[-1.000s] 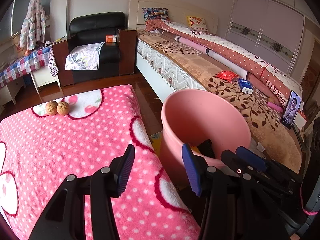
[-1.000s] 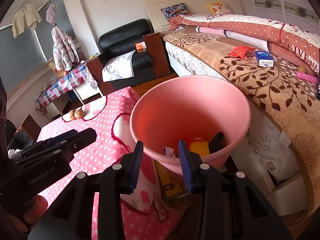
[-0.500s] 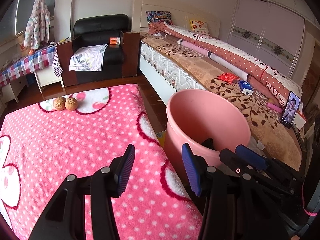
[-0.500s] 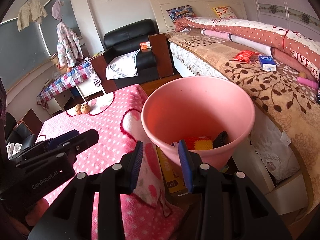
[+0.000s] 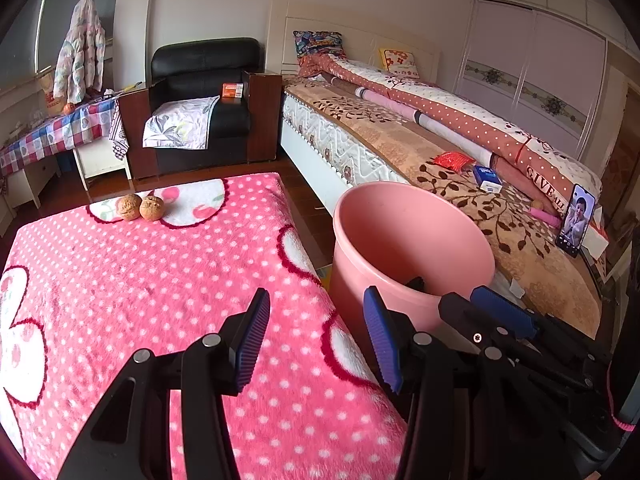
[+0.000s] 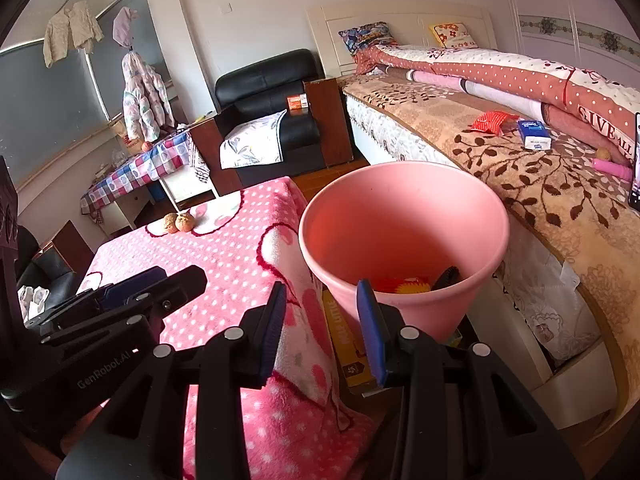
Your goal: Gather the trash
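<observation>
A pink bin stands on the floor between the pink polka-dot table and the bed. Inside it lie a yellow-red item and a black item. Two walnuts sit at the table's far end. My left gripper is open and empty over the table's near right edge. My right gripper is open and empty, just in front of the bin's near rim. The left gripper also shows in the right wrist view.
The bed at right carries a red wrapper, a blue box and a phone. A black armchair and a checkered side table stand at the back. A yellow box lies on the floor by the bin.
Both grippers have drawn back and up from the bin; it and the table look farther away, and less of the bin's inside shows. Jaws stay open.
</observation>
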Demonstrator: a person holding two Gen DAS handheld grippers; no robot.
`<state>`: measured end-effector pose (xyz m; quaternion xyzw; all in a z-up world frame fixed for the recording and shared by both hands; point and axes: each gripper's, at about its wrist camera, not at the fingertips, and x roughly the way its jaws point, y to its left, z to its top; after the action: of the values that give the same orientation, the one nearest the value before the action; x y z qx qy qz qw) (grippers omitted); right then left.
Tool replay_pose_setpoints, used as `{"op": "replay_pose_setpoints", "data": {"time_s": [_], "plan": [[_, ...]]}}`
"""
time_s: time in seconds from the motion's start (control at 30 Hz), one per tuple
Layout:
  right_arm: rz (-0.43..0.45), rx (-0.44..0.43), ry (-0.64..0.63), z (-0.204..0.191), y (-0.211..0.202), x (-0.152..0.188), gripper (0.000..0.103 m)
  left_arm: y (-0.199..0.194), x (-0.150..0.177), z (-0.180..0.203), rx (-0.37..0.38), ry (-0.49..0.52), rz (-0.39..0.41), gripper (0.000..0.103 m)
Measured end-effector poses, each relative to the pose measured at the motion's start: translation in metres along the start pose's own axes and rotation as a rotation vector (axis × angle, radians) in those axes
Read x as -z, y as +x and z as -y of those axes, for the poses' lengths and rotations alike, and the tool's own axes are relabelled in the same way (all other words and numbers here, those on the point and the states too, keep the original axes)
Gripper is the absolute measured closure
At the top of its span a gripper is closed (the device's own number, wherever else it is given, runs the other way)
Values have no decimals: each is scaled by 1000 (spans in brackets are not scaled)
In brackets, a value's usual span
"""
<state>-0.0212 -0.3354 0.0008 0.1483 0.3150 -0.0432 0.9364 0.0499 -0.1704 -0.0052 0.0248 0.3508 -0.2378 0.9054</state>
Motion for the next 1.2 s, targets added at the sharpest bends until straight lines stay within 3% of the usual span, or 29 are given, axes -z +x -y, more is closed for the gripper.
{"op": "replay_pose_setpoints", "data": {"time_s": [1.2], "plan": [[40, -9, 11, -3, -19, 10, 66, -12, 13, 6, -9, 11, 4, 54]]}}
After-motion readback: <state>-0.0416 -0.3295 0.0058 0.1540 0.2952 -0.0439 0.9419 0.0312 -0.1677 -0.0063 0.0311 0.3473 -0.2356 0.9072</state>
